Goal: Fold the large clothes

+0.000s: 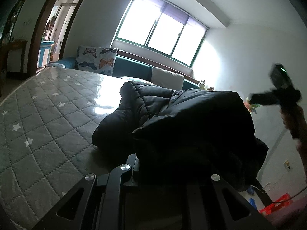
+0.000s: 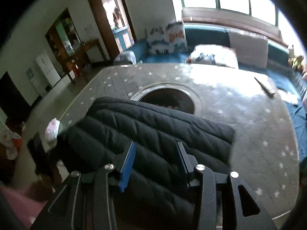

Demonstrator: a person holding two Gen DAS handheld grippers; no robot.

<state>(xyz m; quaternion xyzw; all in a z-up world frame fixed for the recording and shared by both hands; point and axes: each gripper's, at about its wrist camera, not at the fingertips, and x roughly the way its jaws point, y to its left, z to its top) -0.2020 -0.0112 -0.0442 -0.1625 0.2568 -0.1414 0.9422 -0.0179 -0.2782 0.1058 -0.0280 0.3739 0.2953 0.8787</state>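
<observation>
A black quilted puffer jacket (image 1: 182, 122) lies bunched on the grey star-patterned mattress (image 1: 38, 115). In the left wrist view it covers the tips of my left gripper (image 1: 165, 164), so whether the jaws grip the fabric cannot be seen. My right gripper (image 2: 155, 149) is open, with blue-padded fingers (image 2: 127, 164) spread and raised above the jacket (image 2: 149, 130), holding nothing. The right gripper also shows in the left wrist view (image 1: 276, 94), lifted at the right, blurred.
A round dark opening (image 2: 167, 99) sits in the mattress (image 2: 249, 134) beyond the jacket. Butterfly-print pillows (image 1: 96, 59) and a teal sofa (image 2: 207, 36) run under the window. A doorway (image 1: 53, 28) is at left. Red and blue items (image 1: 276, 207) lie on the floor.
</observation>
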